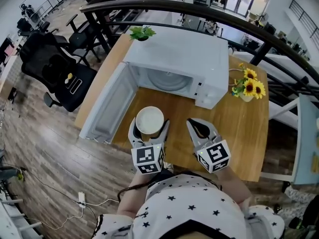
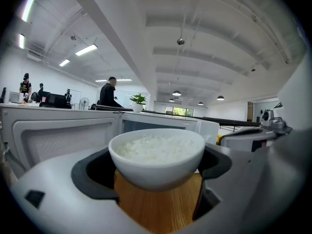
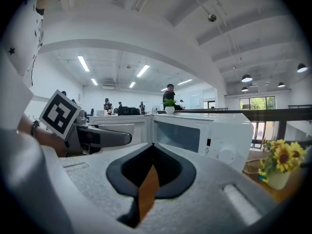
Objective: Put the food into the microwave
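Observation:
A white bowl of rice (image 1: 149,120) (image 2: 157,156) hangs over the wooden table (image 1: 239,133), held between the jaws of my left gripper (image 1: 149,125) (image 2: 157,165), which is shut on it. The white microwave (image 1: 175,68) (image 2: 165,122) (image 3: 195,133) stands just beyond, its door (image 1: 107,103) (image 2: 58,135) swung wide open to the left and its cavity with the glass turntable (image 1: 169,79) showing. My right gripper (image 1: 198,127) (image 3: 150,150) hovers to the right of the bowl, shut with nothing between its jaws.
A vase of sunflowers (image 1: 246,88) (image 3: 280,165) stands on the table right of the microwave. A small potted plant (image 1: 141,33) sits at its back left corner. Black office chairs (image 1: 55,63) stand to the left on the wooden floor, and a dark railing (image 1: 214,14) curves behind.

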